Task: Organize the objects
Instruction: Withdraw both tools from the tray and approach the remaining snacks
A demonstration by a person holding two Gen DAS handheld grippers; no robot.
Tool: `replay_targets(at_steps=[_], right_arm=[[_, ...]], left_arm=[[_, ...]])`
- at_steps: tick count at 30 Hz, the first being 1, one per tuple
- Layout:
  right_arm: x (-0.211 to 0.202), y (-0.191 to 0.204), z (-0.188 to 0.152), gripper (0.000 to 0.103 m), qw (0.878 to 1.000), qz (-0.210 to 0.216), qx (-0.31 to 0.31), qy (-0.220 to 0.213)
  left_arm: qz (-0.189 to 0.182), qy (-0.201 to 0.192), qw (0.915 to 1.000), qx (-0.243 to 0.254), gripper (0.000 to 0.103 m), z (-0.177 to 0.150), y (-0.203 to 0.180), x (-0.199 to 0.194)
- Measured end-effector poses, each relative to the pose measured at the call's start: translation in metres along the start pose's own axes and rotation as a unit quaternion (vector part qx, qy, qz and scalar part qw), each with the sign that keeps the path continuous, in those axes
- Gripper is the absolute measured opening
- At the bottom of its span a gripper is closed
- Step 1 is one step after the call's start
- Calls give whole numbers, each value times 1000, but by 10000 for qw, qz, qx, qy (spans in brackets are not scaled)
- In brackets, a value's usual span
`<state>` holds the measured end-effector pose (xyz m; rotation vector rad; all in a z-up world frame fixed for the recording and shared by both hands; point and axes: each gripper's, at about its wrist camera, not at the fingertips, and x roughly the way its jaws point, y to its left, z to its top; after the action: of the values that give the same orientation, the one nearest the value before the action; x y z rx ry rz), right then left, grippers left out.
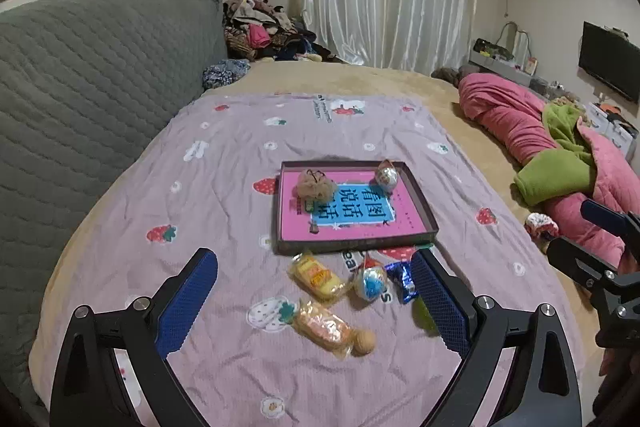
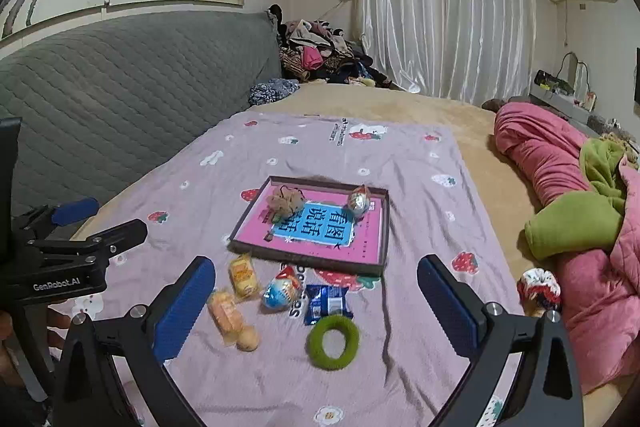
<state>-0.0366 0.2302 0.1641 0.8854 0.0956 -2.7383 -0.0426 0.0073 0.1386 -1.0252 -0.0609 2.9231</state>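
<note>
Loose snacks and ring before the tray: slip risk on soft bed.
Tray [image 2: 382, 223] mid-bed holds two items; wrapped cakes [image 2: 244, 277], egg [image 2: 280, 291], blue packet [image 2: 327, 303], green ring [image 2: 333, 343] lie just off its near edge. Left claw [image 1: 314, 301] and right claw [image 2: 316, 307] released, empty; crinkly wrappers may slide.

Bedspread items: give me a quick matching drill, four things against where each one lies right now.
Things:
1. brown scrunchie
2. green ring
3. blue wrapper
4. walnut

Places:
A. touching the orange snack pack's near end
B. inside the tray, far left corner
C. nearest the right gripper, outside the tray
D. between the tray and the green ring

Pairs: 1-B, 2-C, 3-D, 4-A
</note>
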Motion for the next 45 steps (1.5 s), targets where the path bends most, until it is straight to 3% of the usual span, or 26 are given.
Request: replay_targets(at_steps=[22,45], right_arm=[[8,3,-51,102,9993,-75,-20,379],[72,-8,-107,102,9954,-364,-28,885]], left_arm=[[8,445,9990,-27,97,-54,6,17],[137,1305,9913,-128,97,-103,1,110]])
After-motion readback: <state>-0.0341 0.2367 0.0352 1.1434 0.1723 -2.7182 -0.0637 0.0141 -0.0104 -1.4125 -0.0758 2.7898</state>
